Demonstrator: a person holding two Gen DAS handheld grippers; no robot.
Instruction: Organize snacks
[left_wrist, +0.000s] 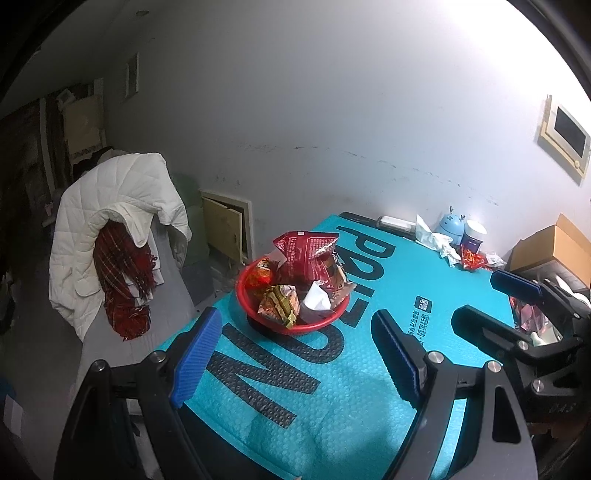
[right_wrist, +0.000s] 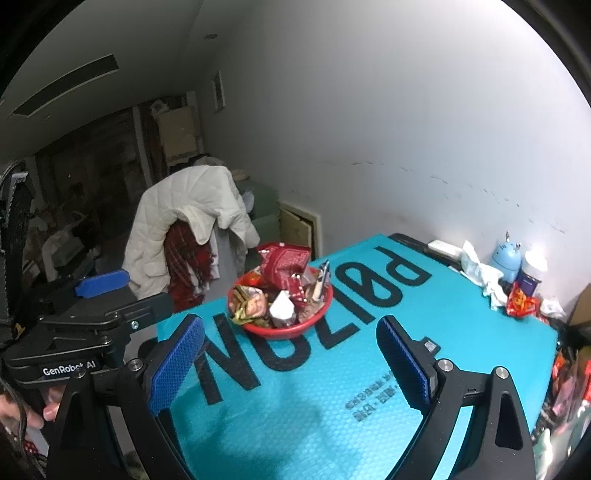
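A red bowl (left_wrist: 255, 308) full of snack packets stands on the teal mat (left_wrist: 332, 387) near the table's far left edge; a large red bag (left_wrist: 306, 254) tops the pile. It also shows in the right wrist view (right_wrist: 258, 328). My left gripper (left_wrist: 295, 354) is open and empty, low over the mat, short of the bowl. My right gripper (right_wrist: 291, 365) is open and empty, also short of the bowl; it appears in the left wrist view (left_wrist: 491, 299) at the right. More snack packets (right_wrist: 521, 302) lie by the wall.
A chair with a white jacket (left_wrist: 110, 221) and red plaid scarf stands left of the table. A blue gadget (left_wrist: 450, 229), a jar (left_wrist: 474, 234), crumpled tissue (left_wrist: 436, 240) and a cardboard box (left_wrist: 554, 247) sit at the far right. More packets (right_wrist: 565, 384) lie off the right edge.
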